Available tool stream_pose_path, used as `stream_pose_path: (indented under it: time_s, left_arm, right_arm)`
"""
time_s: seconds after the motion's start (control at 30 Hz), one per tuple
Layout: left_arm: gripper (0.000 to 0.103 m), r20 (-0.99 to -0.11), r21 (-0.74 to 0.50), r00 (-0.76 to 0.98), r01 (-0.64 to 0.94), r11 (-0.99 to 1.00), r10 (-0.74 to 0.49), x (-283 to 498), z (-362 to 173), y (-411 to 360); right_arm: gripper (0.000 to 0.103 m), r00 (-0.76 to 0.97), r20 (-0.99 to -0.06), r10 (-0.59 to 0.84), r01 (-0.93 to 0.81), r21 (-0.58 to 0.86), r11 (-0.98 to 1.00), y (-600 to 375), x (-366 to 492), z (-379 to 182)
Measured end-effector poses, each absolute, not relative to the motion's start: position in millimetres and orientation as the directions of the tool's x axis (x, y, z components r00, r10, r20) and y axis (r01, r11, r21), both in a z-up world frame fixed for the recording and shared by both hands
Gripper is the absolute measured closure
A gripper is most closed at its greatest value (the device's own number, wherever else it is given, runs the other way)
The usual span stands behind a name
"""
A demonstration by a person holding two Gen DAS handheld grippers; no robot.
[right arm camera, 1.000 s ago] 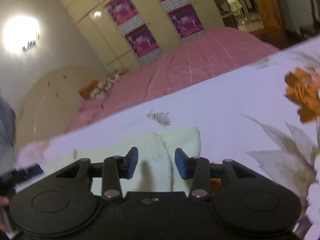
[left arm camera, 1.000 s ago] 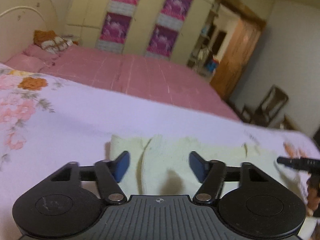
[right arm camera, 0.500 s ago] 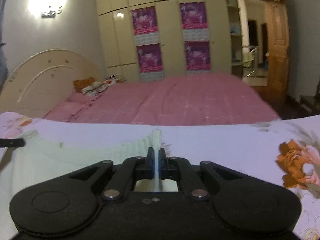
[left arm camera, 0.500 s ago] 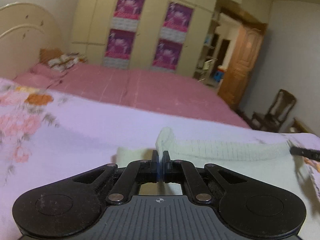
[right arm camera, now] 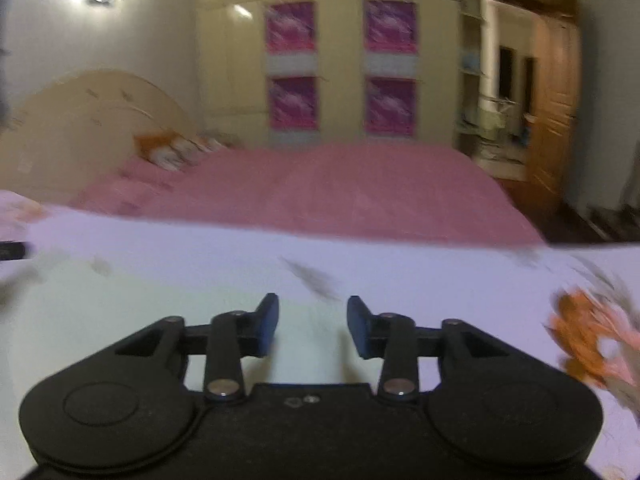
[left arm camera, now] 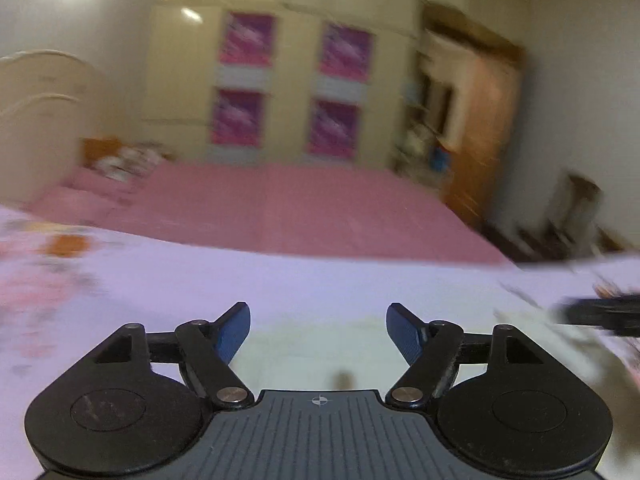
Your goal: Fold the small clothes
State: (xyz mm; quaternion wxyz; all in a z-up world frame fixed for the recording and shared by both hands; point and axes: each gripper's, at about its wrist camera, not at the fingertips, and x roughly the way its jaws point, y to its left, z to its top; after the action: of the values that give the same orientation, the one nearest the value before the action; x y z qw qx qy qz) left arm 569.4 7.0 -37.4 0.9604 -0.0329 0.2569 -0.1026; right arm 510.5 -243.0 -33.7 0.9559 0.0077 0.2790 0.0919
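A pale yellow-green garment (left arm camera: 320,344) lies flat on the white floral sheet (left arm camera: 168,280), just under and ahead of my left gripper (left arm camera: 318,328), which is open and empty. In the right wrist view the same garment (right arm camera: 120,320) spreads to the left under my right gripper (right arm camera: 313,322), which is open and empty. The tip of the right gripper (left arm camera: 600,314) shows at the right edge of the left wrist view. The tip of the left gripper (right arm camera: 12,250) shows at the left edge of the right wrist view. Both views are blurred.
A pink bedspread (left arm camera: 312,208) lies beyond the floral sheet, with a cream headboard (left arm camera: 36,120) at the left. A wardrobe with purple panels (right arm camera: 344,68) lines the back wall. A wooden door (right arm camera: 556,112) and a chair (left arm camera: 576,208) are at the right.
Both grippers were shut on the garment's lifted edge half a second ago. Now both are open, and the garment lies flat on the sheet.
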Motion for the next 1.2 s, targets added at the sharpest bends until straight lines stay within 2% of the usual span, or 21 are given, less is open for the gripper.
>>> stream_pose_path:
  time_s: [0.07, 0.13, 0.23, 0.3, 0.4, 0.47, 0.53, 0.6, 0.67, 0.77, 0.83, 0.97, 1.1, 1.17, 1.2]
  left_arm:
    - [0.029, -0.542, -0.055, 0.808, 0.242, 0.969, -0.232, 576.8, -42.5, -28.0]
    - [0.029, -0.558, -0.07, 0.794, 0.245, 0.967, -0.241, 579.5, -48.7, -40.2]
    - [0.029, -0.587, -0.074, 0.793, 0.144, 0.987, -0.16, 583.7, -58.6, -20.6]
    - [0.029, -0.579, -0.07, 0.808, 0.078, 0.994, -0.104, 575.6, -61.9, 7.8]
    - [0.029, -0.594, -0.063, 0.803, 0.021, 0.998, -0.055, 566.9, -68.6, 36.6]
    - [0.029, -0.6, -0.073, 0.8, -0.021, 0.997, -0.027, 565.0, -68.5, 43.1]
    - [0.029, -0.568, -0.093, 0.823, -0.045, 0.995, -0.016, 553.8, -60.8, 43.3]
    - [0.029, -0.512, -0.114, 0.856, 0.017, 0.993, -0.073, 539.7, -49.6, 27.7]
    - [0.029, -0.496, -0.102, 0.856, 0.108, 0.989, -0.145, 531.9, -46.6, -1.3]
    - [0.029, -0.515, -0.087, 0.825, 0.22, 0.972, -0.233, 520.7, -53.0, -48.2]
    - [0.029, -0.536, -0.059, 0.809, 0.246, 0.967, -0.239, 513.2, -59.6, -65.8]
    - [0.029, -0.56, -0.022, 0.807, 0.209, 0.978, -0.185, 494.0, -67.9, -52.8]
    - [0.029, -0.561, -0.045, 0.818, 0.123, 0.991, -0.127, 480.2, -62.1, -23.6]
    - [0.029, -0.537, -0.055, 0.831, 0.138, 0.989, -0.146, 471.9, -55.0, -30.9]
    - [0.029, -0.524, -0.068, 0.833, 0.169, 0.983, -0.179, 468.2, -53.6, -37.4]
  right_arm:
    - [0.067, 0.781, -0.572, 0.252, -0.245, 0.09, 0.965, -210.4, 522.8, -40.1]
    - [0.067, 0.747, -0.606, 0.273, -0.29, 0.072, 0.954, -177.3, 530.8, -50.2]
    - [0.063, 0.759, -0.611, 0.222, -0.298, -0.023, 0.954, -158.7, 530.6, -64.1]
    - [0.062, 0.775, -0.606, 0.18, -0.236, -0.014, 0.972, -177.3, 529.7, -63.8]
    - [0.063, 0.8, -0.6, -0.001, -0.032, -0.044, 0.999, -234.7, 526.3, -63.8]
    - [0.064, 0.8, -0.599, 0.023, 0.0, 0.038, 0.999, -267.1, 523.4, -65.3]
    - [0.061, 0.798, -0.602, -0.001, 0.022, 0.027, 0.999, -272.9, 519.3, -58.2]
    - [0.06, 0.83, -0.558, 0.025, 0.01, 0.059, 0.998, -271.5, 504.4, -43.7]
    - [0.06, 0.837, -0.537, 0.101, -0.062, 0.091, 0.994, -256.3, 488.0, -35.9]
    - [0.064, 0.788, -0.58, 0.207, -0.201, 0.075, 0.977, -207.7, 474.3, -45.8]
    - [0.065, 0.764, -0.603, 0.231, -0.241, 0.065, 0.968, -186.4, 468.1, -54.7]
    - [0.064, 0.77, -0.611, 0.186, -0.231, 0.005, 0.973, -184.2, 456.7, -63.1]
    - [0.065, 0.783, -0.618, 0.076, -0.076, 0.026, 0.997, -226.0, 451.6, -59.0]
    - [0.067, 0.78, -0.621, 0.08, -0.061, 0.052, 0.997, -228.3, 441.9, -57.8]
    - [0.064, 0.789, -0.61, 0.078, -0.063, 0.045, 0.997, -222.3, 437.0, -53.1]
